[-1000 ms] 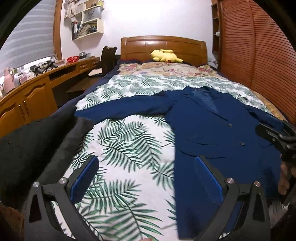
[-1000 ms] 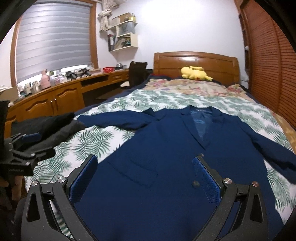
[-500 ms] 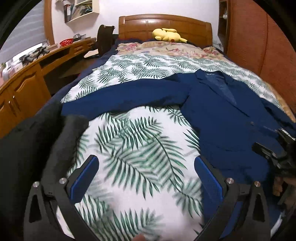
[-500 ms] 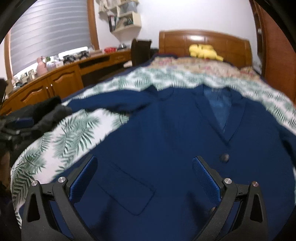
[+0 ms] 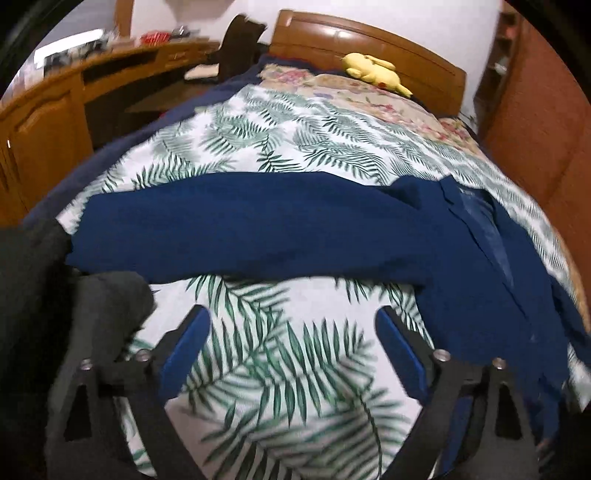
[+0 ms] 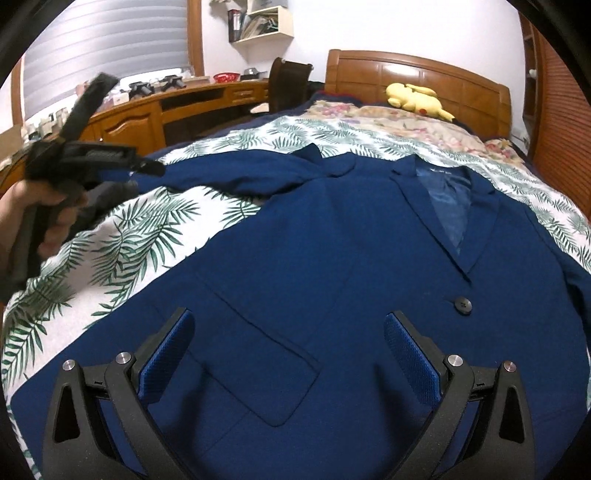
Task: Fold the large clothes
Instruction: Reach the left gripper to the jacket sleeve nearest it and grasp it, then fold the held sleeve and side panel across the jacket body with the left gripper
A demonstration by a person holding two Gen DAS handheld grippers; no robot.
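left wrist view: the left gripper (image 5: 291,332) hangs low over the leaf-print bedspread (image 5: 280,376), its two blue-padded fingers (image 5: 186,343) spread wide with nothing between them. just beyond the fingertips the navy blazer (image 5: 480,280) lies flat on the bed, one sleeve (image 5: 236,229) stretched straight out across the frame toward the left edge of the mattress. the sleeve's cuff end touches a heap of dark grey clothing (image 5: 103,306) that sits at the near left, partly behind the left finger. the blazer's body fills the right side, collar and lighter lining facing up. a yellow plush toy (image 5: 373,70) rests by the wooden headboard (image 5: 369,40), and a wooden desk (image 5: 55,107) runs along the left wall. the frame is somewhat blurred.

right wrist view: the right gripper (image 6: 288,343) is poised over the lower front of the blazer (image 6: 332,266), fingers (image 6: 168,354) wide apart and gripping nothing; a pocket flap lies between them and a dark button (image 6: 461,305) sits just past the right finger. the lapels open toward the headboard (image 6: 417,74), where the plush toy (image 6: 413,96) lies. at the left edge a hand (image 6: 33,214) holds the other gripper's handle above the bedspread (image 6: 122,236), near the end of the outstretched sleeve (image 6: 236,173). a wall shelf (image 6: 258,20) hangs above the desk (image 6: 147,110).
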